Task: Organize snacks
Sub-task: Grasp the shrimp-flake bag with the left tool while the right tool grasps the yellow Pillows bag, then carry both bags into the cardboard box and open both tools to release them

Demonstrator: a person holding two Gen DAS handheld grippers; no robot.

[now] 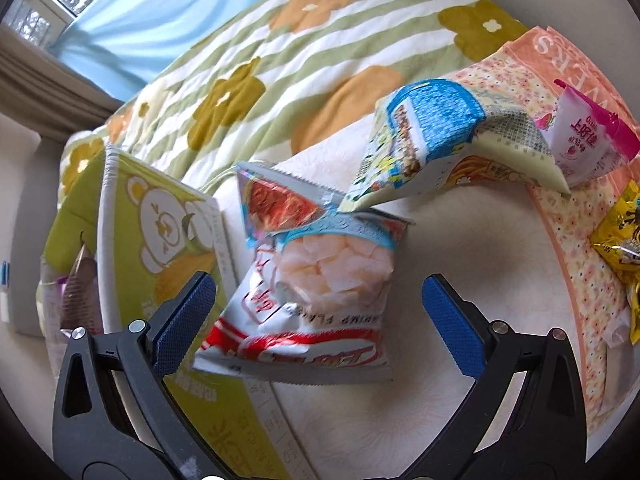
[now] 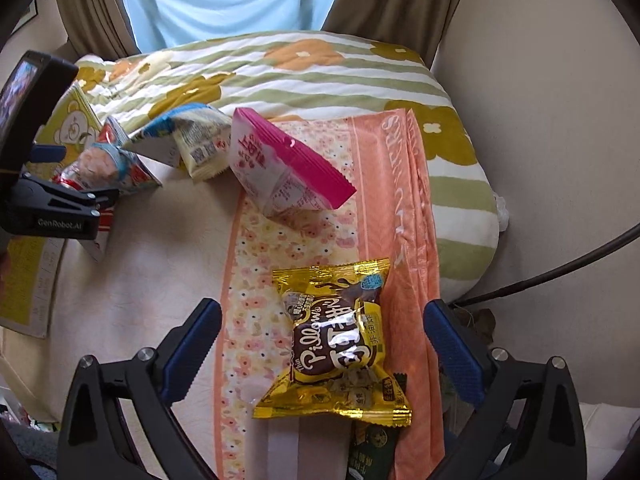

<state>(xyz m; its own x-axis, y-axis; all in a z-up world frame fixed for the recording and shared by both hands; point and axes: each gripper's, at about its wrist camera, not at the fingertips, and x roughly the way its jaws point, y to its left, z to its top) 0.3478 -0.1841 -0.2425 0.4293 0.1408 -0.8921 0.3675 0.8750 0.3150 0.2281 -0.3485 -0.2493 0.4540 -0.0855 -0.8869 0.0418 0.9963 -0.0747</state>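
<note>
Now shrimp-chip bag (image 1: pixel 316 292) between left gripper (image 1: pixel 320 320) jaws, spread wide, not clamped. Yellow Pillows packet (image 2: pixel 340 344) between right gripper (image 2: pixel 322 348) jaws, likewise wide apart, lying on orange floral bag (image 2: pixel 400 208) atop bed (image 2: pixel 140 280). Pink pouch (image 2: pixel 280 164) farther ahead.

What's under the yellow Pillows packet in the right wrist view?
The yellow Pillows packet lies on the peach floral cloth. A dark green packet pokes out from beneath its near edge; the rest of that packet is covered, so its label can't be read.
</note>
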